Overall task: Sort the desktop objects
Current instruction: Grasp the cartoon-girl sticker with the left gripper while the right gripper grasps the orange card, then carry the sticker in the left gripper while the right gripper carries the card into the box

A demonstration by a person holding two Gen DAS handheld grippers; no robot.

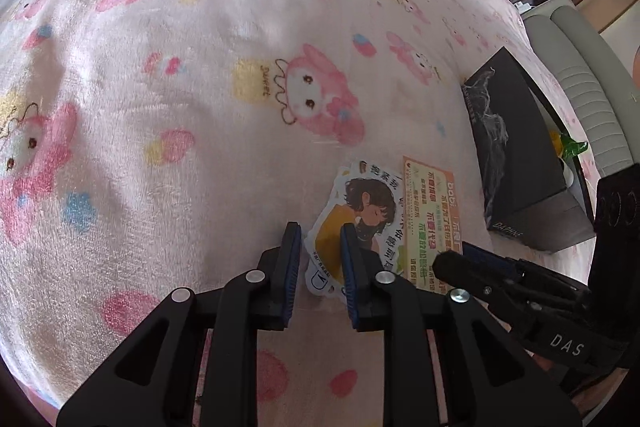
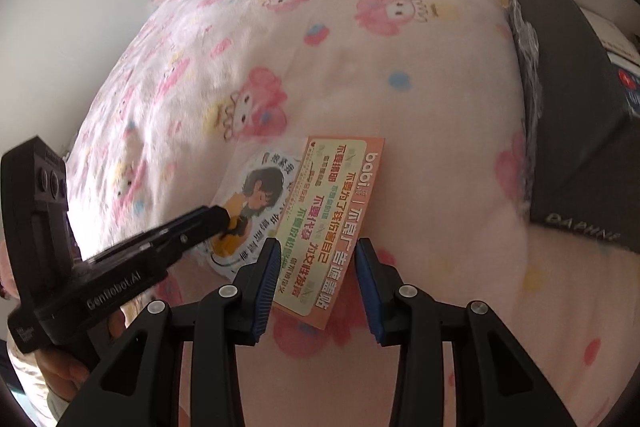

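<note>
While both lie flat on the blanket (image 1: 160,147), straddling card (image 2: 332,227) lengthwise with right hand-held gripper (image 2: 316,281) released; left hand-held gripper (image 1: 320,267), also released, over sticker (image 1: 356,211).

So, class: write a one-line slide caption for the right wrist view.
Open right claw straddles an orange card on a pink blanket, beside a cartoon sticker.

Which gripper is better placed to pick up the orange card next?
Right. The right gripper is open and straddles the orange card; the left gripper is over the girl sticker instead.
</note>
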